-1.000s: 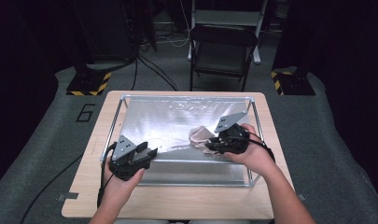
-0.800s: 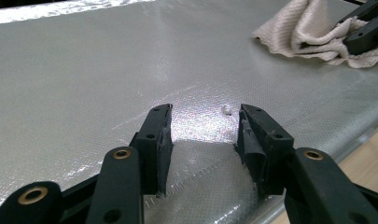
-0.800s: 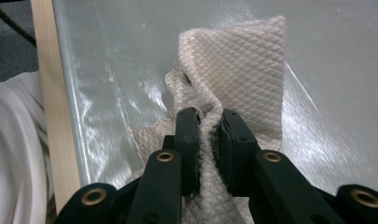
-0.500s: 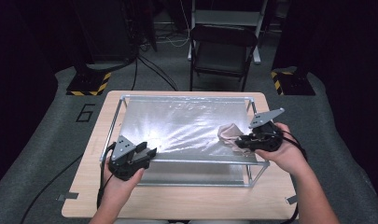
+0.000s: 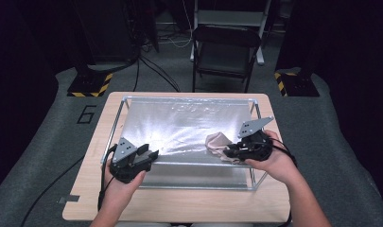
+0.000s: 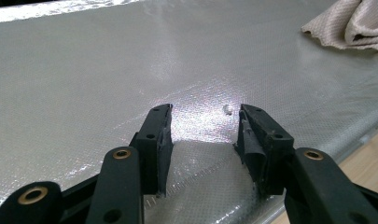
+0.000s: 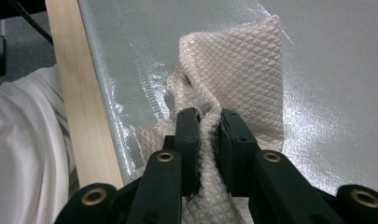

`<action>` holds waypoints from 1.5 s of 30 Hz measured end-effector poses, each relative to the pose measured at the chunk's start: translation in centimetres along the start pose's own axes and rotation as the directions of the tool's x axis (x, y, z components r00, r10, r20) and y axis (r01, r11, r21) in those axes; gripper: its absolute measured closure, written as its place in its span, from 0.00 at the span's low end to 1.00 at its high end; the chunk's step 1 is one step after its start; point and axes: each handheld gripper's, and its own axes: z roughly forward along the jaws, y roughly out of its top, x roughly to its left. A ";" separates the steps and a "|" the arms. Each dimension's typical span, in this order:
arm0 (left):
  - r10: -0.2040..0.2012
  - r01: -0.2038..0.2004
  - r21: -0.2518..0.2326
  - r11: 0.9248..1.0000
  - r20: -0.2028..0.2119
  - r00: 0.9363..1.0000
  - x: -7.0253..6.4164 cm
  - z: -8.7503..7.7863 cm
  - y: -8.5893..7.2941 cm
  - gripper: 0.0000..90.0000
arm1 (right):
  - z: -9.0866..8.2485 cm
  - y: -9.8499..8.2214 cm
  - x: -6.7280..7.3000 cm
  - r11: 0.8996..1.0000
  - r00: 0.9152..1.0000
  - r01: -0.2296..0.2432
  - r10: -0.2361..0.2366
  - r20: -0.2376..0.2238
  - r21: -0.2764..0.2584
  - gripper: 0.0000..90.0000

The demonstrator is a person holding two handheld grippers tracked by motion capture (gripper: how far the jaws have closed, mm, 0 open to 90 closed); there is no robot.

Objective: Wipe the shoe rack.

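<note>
A beige quilted cloth [image 5: 216, 141] lies bunched at the right of the silver woven sheet [image 5: 179, 120] inside a wire frame. My right gripper [image 5: 229, 152] points left and is shut on a fold of the cloth. In the right gripper view, the cloth [image 7: 238, 65] is pinched between the black jaws of the right gripper [image 7: 206, 116]. My left gripper [image 5: 149, 153] rests at the sheet's near left edge, open, with nothing between its jaws. The left gripper view shows the left gripper [image 6: 205, 116] over bare sheet, with the cloth [image 6: 352, 25] far off at the top right.
The wire frame [image 5: 253, 177] rims the sheet on a wooden table [image 5: 179, 205]. A small shiny speck [image 6: 227, 108] lies on the sheet just ahead of the left jaws. A dark folding chair [image 5: 227, 52] stands beyond the table. A white garment [image 7: 23, 154] shows beside the table edge.
The right gripper carried the cloth from the middle of the sheet to the right, then came back slightly left. The cloth is now bunched near the right edge. The left gripper stayed put.
</note>
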 end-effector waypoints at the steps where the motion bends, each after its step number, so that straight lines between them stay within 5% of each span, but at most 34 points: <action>1: 0.005 -0.005 0.000 1.000 -0.002 1.000 -0.1 0.0 0.0 0.60 | -0.2 -0.1 0.0 1.000 1.000 0.007 -0.007 0.001 -0.008 0.87; 5: -0.001 0.001 -0.007 1.000 -0.004 1.000 0.0 0.0 -0.1 0.60 | -1.2 -1.1 -0.6 0.999 0.999 -0.034 0.034 0.003 -0.012 0.87; 9: 0.001 -0.001 0.003 1.000 -0.002 1.000 0.0 0.0 0.0 0.60 | -3.9 -3.4 -1.5 0.996 0.996 -0.087 0.087 0.033 0.003 0.87; 14: -0.002 0.002 0.009 1.000 -0.005 1.000 -0.1 0.1 0.1 0.60 | -5.0 -4.6 -2.0 0.995 0.994 -0.101 0.101 0.052 -0.001 0.87; 20: 0.002 -0.002 0.006 1.000 -0.003 1.000 0.0 0.1 0.1 0.60 | -4.2 -4.0 -2.2 0.994 0.993 -0.107 0.107 0.056 0.002 0.87; 28: 0.002 -0.002 0.008 1.000 -0.005 1.000 0.0 0.1 0.1 0.60 | -1.4 -2.4 -1.9 0.990 0.990 -0.124 0.128 0.059 -0.068 0.87; 32: 0.006 -0.006 0.005 1.000 -0.012 1.000 -0.1 0.2 0.1 0.61 | -0.5 -1.5 -1.5 0.993 0.991 -0.110 0.114 0.076 -0.051 0.87; 40: 0.006 -0.006 0.005 1.000 -0.016 1.000 -0.1 0.2 0.1 0.61 | -0.3 -1.3 -1.1 0.990 0.985 -0.126 0.133 0.110 -0.068 0.87; 45: 0.010 -0.010 0.001 1.000 -0.015 1.000 -0.1 0.1 0.0 0.61 | -2.0 -1.7 -1.3 0.994 0.990 -0.109 0.108 0.091 0.013 0.87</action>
